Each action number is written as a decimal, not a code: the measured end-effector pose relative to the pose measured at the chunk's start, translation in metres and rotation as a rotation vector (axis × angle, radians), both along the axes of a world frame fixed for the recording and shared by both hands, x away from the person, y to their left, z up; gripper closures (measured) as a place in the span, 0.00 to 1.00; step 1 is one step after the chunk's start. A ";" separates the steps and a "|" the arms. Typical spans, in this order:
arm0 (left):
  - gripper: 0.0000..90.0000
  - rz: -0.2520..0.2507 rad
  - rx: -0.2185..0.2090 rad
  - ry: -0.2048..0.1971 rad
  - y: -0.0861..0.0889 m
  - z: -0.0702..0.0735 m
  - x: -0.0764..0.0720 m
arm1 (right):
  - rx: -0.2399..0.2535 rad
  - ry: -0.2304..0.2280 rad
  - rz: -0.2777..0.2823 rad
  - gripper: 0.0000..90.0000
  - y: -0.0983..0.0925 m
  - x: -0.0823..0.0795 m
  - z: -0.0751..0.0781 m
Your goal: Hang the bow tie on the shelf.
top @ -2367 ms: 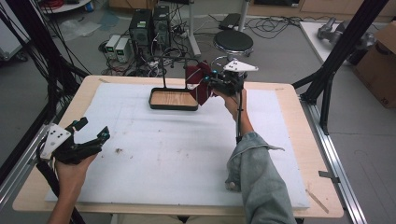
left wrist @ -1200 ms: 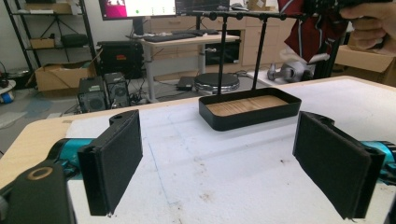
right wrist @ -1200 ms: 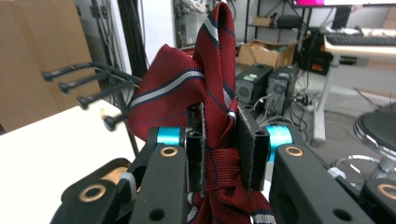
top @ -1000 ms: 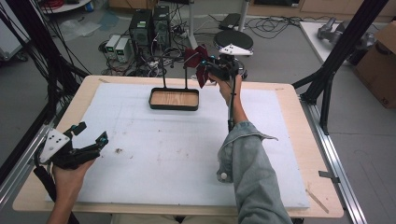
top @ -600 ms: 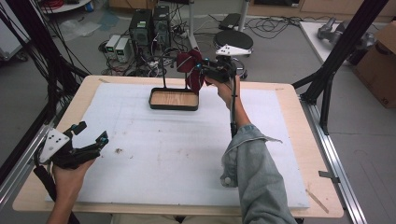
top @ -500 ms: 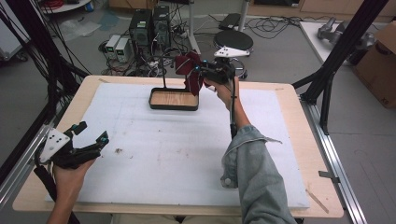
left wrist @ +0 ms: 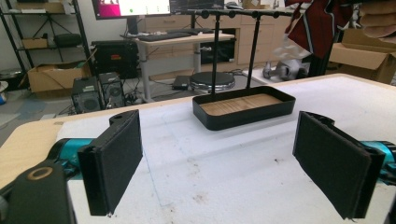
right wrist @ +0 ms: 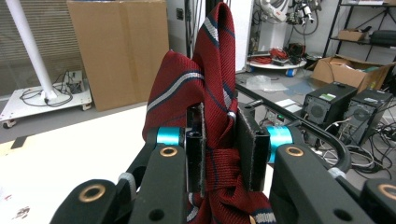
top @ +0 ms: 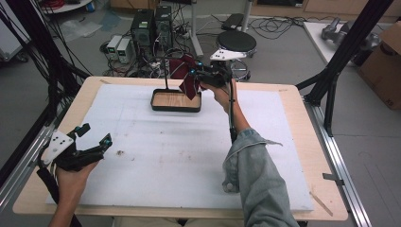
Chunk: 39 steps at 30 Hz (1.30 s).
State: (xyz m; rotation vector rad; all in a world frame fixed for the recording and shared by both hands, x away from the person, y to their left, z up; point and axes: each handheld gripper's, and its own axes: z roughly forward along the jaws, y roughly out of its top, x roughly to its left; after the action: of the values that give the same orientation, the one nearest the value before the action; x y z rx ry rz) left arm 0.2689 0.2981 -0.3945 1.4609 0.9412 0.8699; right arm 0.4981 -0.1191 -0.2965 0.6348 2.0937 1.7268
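A: What lies on the counter [top: 293,118]?

B: A white sheet [top: 142,156] covers most of its wooden top; at the far edge stands a black tray [top: 176,100] with a wooden floor; from it rise two thin black posts carrying a crossbar [left wrist: 224,13].

A: And the right claw [right wrist: 219,154]?

B: It is raised above the tray's far right corner, beside the posts; its jaws are pressed together on a dark red tie [right wrist: 205,88] with grey and navy stripes; folded cloth stands up above the jaws and more hangs below them; in the high view the tie [top: 188,78] hangs clear of the counter, just over the tray's right end.

A: The left claw [top: 94,142]?

B: It sits low at the near left corner, well apart from the tray; its jaws are spread wide with nothing between them; small dark specks mark the sheet in front of it.
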 end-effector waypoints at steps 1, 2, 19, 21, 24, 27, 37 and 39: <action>0.18 0.000 -0.003 -0.002 0.000 0.000 0.000 | 0.000 0.000 0.000 0.84 0.000 0.000 0.000; 0.18 -0.001 -0.004 -0.003 -0.001 0.000 0.000 | -0.011 -0.010 -0.005 0.84 0.001 -0.001 0.001; 0.18 -0.015 0.010 0.017 -0.004 -0.004 0.003 | -0.026 -0.046 -0.200 0.84 -0.014 0.031 -0.005; 0.18 -0.015 0.010 0.015 -0.004 -0.004 0.003 | -0.055 -0.034 -0.232 0.84 -0.015 0.033 -0.008; 0.18 -0.016 0.006 0.011 -0.003 -0.003 0.002 | -0.054 0.016 -0.287 0.83 -0.027 0.038 -0.016; 0.18 -0.015 0.004 0.009 -0.003 -0.002 0.002 | -0.016 0.042 -0.296 0.82 -0.036 0.039 -0.019; 0.18 -0.030 0.016 0.016 -0.007 -0.003 0.003 | -0.085 0.104 -0.294 0.69 -0.036 0.040 -0.028; 0.18 -0.028 0.011 0.014 -0.006 -0.003 0.003 | -0.092 0.112 -0.295 0.68 -0.036 0.039 -0.028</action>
State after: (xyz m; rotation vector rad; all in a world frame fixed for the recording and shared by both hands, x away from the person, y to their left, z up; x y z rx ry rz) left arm 0.2717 0.2922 -0.3976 1.4875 0.9257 0.8468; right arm 0.5370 -0.1548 -0.3246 0.9770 2.0176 1.4550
